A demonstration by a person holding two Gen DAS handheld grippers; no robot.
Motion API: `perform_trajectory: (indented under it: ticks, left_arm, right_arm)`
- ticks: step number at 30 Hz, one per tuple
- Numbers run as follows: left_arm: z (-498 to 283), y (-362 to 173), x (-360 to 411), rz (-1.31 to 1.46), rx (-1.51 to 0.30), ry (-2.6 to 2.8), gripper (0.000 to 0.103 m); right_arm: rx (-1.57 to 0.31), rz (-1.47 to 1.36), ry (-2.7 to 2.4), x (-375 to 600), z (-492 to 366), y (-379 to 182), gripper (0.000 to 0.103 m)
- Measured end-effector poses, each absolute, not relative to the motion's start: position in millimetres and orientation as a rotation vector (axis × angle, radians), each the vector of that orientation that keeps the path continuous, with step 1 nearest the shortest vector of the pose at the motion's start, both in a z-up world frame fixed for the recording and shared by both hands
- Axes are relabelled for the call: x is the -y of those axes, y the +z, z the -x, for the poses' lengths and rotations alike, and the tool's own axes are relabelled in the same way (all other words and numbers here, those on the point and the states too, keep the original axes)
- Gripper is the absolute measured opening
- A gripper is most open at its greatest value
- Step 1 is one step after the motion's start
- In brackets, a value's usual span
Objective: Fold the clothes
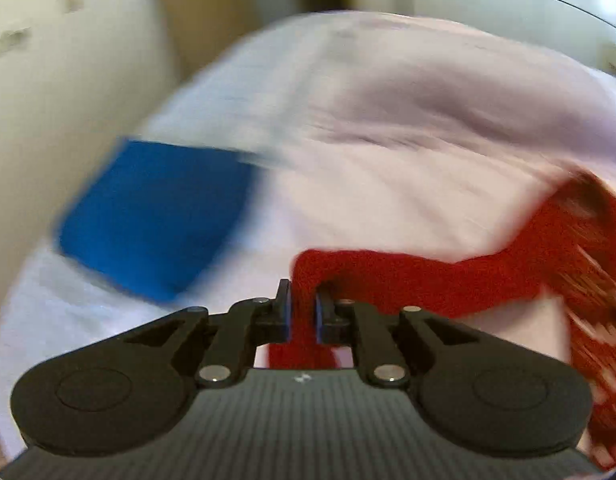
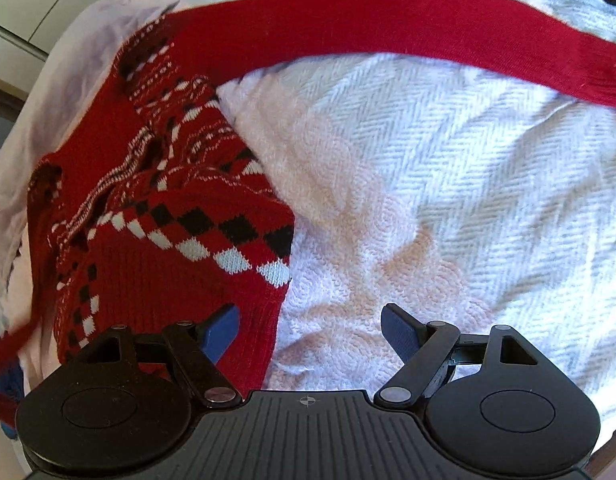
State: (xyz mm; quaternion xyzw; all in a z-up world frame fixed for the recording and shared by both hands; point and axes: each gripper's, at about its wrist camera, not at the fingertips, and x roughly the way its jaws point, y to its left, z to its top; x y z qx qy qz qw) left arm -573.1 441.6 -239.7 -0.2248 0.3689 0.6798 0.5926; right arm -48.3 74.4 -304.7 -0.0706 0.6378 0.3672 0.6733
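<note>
blue cloth (image 1: pixel 156 216): a flat, folded square lying ahead and to the left of the left claw, blurred in the left wrist view; it rests on the pale bedding.
left claw (image 1: pixel 304 312): jaws drawn tight together on a strip of the red sweater (image 1: pixel 408 280), the knit pinched between the blue-faced pads and hanging down behind them.
red strip: from the pinch it runs off to the right of the left claw, toward a patterned mass of the same knit at the frame's right edge, smeared by motion.
pale sheet (image 1: pixel 388 140): a pinkish-white, creased cover filling the ground ahead of the left claw, under both the blue square and the red knit.
sweater body (image 2: pixel 156 216): in the right wrist view, a bunched heap of red knit with black and white diamonds, ahead and to the left of the right claw; its ribbed hem drapes over that claw's left finger.
right claw (image 2: pixel 310 328): jaws spread wide apart, nothing between the pads; the left finger (image 2: pixel 222 332) touches the hem, the right finger sits over bare cover.
sleeve (image 2: pixel 388 28): a plain red band stretched across the far side, from the heap out to the right, its cuff at the frame's right edge.
white blanket (image 2: pixel 448 184): herringbone-textured cover directly ahead and right of the right claw, beneath the sleeve.
</note>
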Motion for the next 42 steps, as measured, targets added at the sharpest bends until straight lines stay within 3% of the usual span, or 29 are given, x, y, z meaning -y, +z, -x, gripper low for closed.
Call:
perform_trajectory:
  ticks: [2,4,6,11,16,18,19,20,21,22,27,31,34,38,42]
  left_arm:
    - [585.3,-239.5,-450.9,0.426,-0.949,1.692,0.018]
    - [585.1,-246.4,-443.6,0.360,-1.034,1.739,0.030]
    - [574.5,-260.2,-418.4,0.434,-1.045,1.667,0.033]
    - [511.5,-318.9,-314.0,1.052,-0.774,0.999,0.033]
    - [425.9,-370.7,-252.3,1.234,-0.655,0.748,0.053]
    - [408.1,-386.4,-247.5,1.241,-0.658,0.819,0.049]
    - [407.5,-387.0,-246.0,1.250,-0.629,0.837,0.040]
    - [410.2,-385.0,-245.5,1.272,-0.608,0.830,0.023]
    - [412.9,-383.0,-245.0,1.293,-0.586,0.822,0.006]
    - [415.6,-381.0,-244.5,1.315,-0.564,0.815,0.005]
    - [459.8,-317.7,-231.4,1.191,-0.497,0.821,0.005]
    - [512.3,-269.9,-202.9,1.108,-0.529,0.890,0.004]
    - [518.3,-283.0,-182.7,1.111,-0.615,0.911,0.005]
    - [506.2,-330.7,-166.9,1.159,-0.738,0.968,0.005]
    - [505.9,-310.3,-147.1,1.084,-0.655,0.970,0.005]
  right_arm:
    - [-1.424,0.152,0.823,-72.5,49.3,-302.0,0.081]
    - [-1.422,0.133,0.825,-67.6,48.7,-300.4,0.081]
    - [-1.421,0.114,0.828,-62.6,48.0,-298.8,0.081]
    - [-1.444,-0.003,0.918,-52.8,49.3,-301.1,0.081]
    - [-1.470,-0.050,1.017,-55.4,44.1,-305.2,0.081]
    - [-1.479,-0.059,1.054,-57.1,41.4,-306.5,0.081]
    - [-1.484,-0.063,1.073,-58.0,40.1,-307.2,0.081]
    - [-1.488,-0.067,1.092,-58.9,38.8,-307.9,0.081]
    - [-1.493,-0.072,1.111,-59.8,37.5,-308.5,0.071]
    - [-1.497,-0.076,1.129,-60.7,36.2,-309.2,0.010]
    - [-1.517,-0.097,1.222,-64.2,28.8,-311.7,0.005]
    - [-1.526,-0.051,1.254,-22.4,-10.5,-271.5,0.005]
    - [-1.564,0.062,1.247,-7.9,-17.2,-267.8,0.005]
    - [-1.602,0.243,1.169,-10.7,-4.9,-306.4,0.005]
    - [-1.540,0.237,1.221,-6.9,-2.0,-297.3,0.005]
